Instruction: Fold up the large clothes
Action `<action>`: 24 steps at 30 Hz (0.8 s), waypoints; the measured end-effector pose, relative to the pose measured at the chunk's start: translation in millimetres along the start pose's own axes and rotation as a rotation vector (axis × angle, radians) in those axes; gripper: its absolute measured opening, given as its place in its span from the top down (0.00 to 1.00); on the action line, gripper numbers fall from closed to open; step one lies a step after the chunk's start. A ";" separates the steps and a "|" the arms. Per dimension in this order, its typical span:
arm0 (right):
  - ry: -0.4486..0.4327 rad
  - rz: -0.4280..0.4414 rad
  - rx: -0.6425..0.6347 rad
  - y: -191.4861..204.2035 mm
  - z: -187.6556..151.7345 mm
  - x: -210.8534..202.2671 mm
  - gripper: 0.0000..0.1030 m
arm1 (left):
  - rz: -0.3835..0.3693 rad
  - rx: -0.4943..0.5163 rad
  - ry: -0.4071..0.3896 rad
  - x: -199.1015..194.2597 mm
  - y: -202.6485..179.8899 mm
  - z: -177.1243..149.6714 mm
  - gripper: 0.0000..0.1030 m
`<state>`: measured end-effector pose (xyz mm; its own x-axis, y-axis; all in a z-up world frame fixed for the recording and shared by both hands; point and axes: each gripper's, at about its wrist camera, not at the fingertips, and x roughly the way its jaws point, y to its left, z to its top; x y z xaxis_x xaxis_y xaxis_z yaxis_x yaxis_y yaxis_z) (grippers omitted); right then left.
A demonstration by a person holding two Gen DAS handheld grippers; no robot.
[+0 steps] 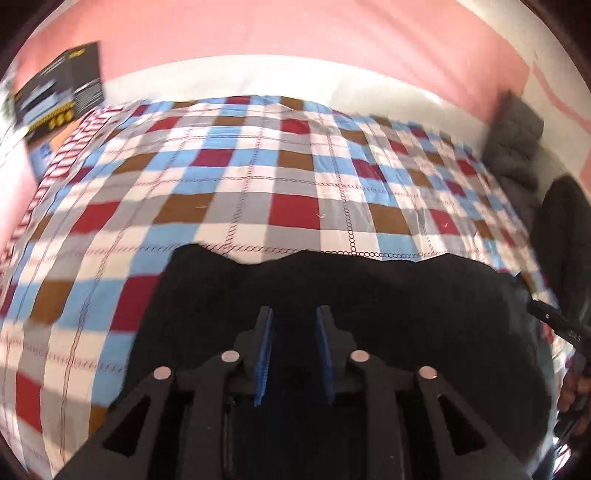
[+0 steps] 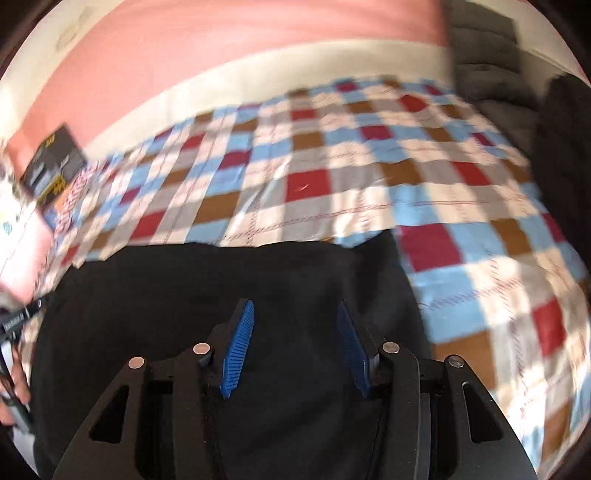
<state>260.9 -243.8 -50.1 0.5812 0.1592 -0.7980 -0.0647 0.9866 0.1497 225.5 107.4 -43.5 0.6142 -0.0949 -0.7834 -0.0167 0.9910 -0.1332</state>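
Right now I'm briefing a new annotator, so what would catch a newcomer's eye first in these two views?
The checked red, blue, brown and white bedspread fills both views. A large black garment lies spread across its near part, under the left gripper and right gripper, both open. A dark printed cardboard box stands at the far left against the pink wall.

Checked bedspread [image 1: 258, 177] in red, blue, brown, grey and white squares, spread flat and wide. Pink wall [image 1: 295, 33] behind, with a pale band along its base. Dark box [image 1: 59, 92] with yellow print at the far left edge, propped against the wall. Grey quilted jacket [image 1: 517, 144] heaped at the far right.
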 end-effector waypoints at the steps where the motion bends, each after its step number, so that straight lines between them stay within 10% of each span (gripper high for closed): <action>1: 0.031 -0.025 0.000 -5.2 0.7 13.1 0.53 | 0.033 -0.006 0.026 11.2 5.2 1.9 0.73; 7: 0.156 -0.103 0.235 -92.1 -6.4 47.4 0.46 | 0.100 -0.150 0.141 49.4 68.5 -2.7 0.90; 15: -0.045 -0.088 0.070 -55.3 -18.1 -48.3 0.46 | 0.062 -0.132 0.025 -21.7 51.1 -15.4 0.88; 18: -0.092 -0.019 0.001 -24.2 -49.8 -87.4 0.46 | -0.008 -0.086 -0.051 -74.5 33.5 -53.7 0.71; 24: 0.027 -0.004 -0.023 -3.8 -128.0 -72.4 0.46 | -0.047 -0.033 0.031 -88.1 21.3 -141.3 0.64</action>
<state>115.2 -254.5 -67.7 0.5591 0.1562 -0.8143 -0.0817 0.9877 0.1334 59.6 123.4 -63.1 0.5902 -0.1445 -0.7942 -0.0150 0.9817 -0.1898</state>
